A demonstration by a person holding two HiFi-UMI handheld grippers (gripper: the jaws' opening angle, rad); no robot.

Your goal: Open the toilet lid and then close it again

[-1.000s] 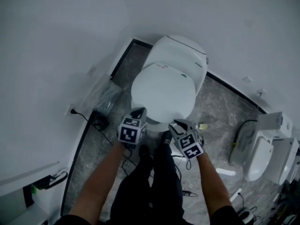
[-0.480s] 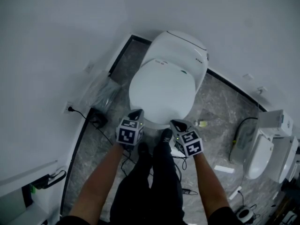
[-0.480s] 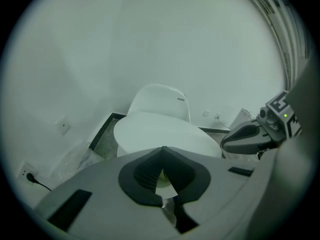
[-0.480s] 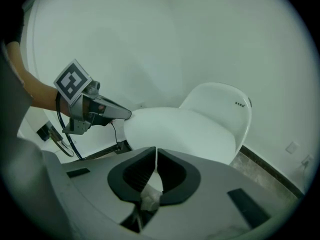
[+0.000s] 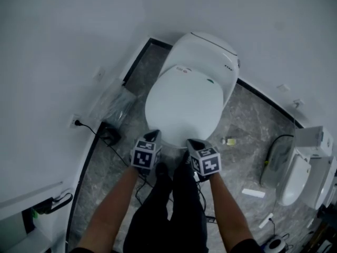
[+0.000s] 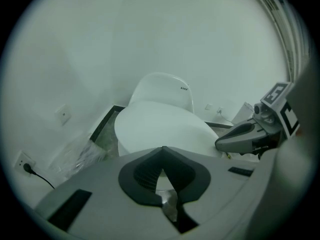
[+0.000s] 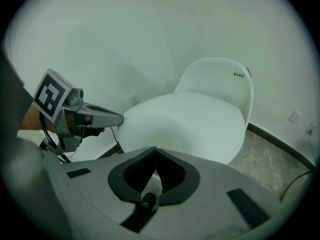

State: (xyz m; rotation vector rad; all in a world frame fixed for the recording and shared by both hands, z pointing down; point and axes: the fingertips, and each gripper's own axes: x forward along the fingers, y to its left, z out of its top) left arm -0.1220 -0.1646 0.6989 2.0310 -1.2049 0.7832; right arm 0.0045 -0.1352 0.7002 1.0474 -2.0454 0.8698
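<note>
A white toilet stands against the wall with its lid point(image 5: 184, 107) down flat over the bowl. Both grippers hover side by side just in front of the lid's front edge, pointing down at it without touching. The left gripper point(image 5: 153, 135) is shut, its jaws meeting in a point point(image 6: 162, 149) with nothing between them. The right gripper point(image 5: 189, 142) is also shut and empty, its dark pads pressed together point(image 7: 156, 150). The lid point(image 6: 160, 129) fills the middle of the left gripper view, and the lid point(image 7: 190, 119) fills the right gripper view too.
A clear plastic bag point(image 5: 113, 107) lies left of the toilet, with a wall socket point(image 5: 73, 122), a black adapter point(image 5: 110, 136) and cables on the grey marble floor. A second toilet point(image 5: 295, 178) stands at the right. The person's dark-clad legs point(image 5: 168, 210) are below the grippers.
Both grippers have sunk and drawn closer together in front of the lid. The right gripper has rolled, so its marker cube faces more squarely up. The lid has stayed down.
</note>
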